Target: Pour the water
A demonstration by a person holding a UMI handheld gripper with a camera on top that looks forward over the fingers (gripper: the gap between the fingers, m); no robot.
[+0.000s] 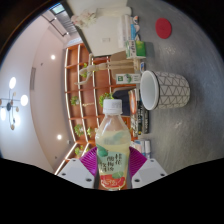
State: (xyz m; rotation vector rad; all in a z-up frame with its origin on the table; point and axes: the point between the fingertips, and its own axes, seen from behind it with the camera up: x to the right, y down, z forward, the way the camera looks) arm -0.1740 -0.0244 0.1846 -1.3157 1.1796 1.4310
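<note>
Two pink pads (88,152) are pressed on a capped bottle (111,140) — the gripper (111,165) clamped for carrying; it is held tilted short of the patterned cup (164,89) on the grey table (195,50), presumably for pouring

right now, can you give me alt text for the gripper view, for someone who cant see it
The tool grips a clear bottle with a white cap and a pink label, tilted, both fingers pressing on it. Just beyond the bottle's cap sits a white cup with a dark line pattern, and wooden shelves fill the background.
</note>
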